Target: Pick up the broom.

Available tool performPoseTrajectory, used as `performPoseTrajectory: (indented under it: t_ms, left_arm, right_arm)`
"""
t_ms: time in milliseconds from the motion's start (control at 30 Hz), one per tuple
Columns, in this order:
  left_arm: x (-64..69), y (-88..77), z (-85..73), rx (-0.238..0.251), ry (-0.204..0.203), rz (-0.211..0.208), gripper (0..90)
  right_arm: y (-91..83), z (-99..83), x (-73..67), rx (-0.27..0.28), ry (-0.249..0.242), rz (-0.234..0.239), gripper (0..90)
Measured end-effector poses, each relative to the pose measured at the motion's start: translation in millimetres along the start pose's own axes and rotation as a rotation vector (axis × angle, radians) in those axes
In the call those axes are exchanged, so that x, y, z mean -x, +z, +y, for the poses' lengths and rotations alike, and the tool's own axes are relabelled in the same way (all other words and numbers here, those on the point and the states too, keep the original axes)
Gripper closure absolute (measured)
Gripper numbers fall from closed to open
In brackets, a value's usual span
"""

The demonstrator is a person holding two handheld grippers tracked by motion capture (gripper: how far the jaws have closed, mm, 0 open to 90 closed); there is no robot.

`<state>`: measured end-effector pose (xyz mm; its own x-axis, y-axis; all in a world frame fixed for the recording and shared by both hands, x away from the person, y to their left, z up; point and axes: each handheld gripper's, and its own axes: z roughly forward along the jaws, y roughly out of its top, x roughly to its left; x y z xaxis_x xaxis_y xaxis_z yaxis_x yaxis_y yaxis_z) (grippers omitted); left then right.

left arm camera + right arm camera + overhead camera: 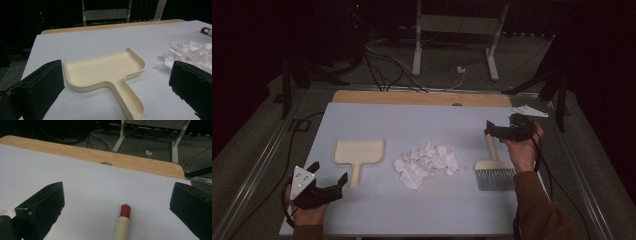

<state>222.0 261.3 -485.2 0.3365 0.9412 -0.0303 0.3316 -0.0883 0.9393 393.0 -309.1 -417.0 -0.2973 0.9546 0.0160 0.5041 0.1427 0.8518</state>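
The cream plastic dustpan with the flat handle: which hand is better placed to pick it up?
Left. The left tool hovers open beside the cream plastic dustpan, its handle between the jaws.

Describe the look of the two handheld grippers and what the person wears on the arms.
Both the left gripper and right gripper are black with two blocky jaws. Each carries a pale grey three-cornered plate, the left one dotted with small dark marks. A dark cable trails from each. The sleeves are brown.

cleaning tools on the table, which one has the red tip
The brush, at the table's right by the right hand-held gripper: its handle ends in a red cap. The dustpan is plain cream all over.
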Motion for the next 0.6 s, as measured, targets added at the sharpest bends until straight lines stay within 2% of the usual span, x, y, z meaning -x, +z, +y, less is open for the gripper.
performPoseTrajectory:
  t_ms: [600]
  left_arm:
    - [0.2, 0.0, -0.5, -0.001, -0.004, 0.000, 0.7]
  right_arm:
    - [27.7, 1.3, 6.9, -0.070, 0.029, -0.015, 0.0]
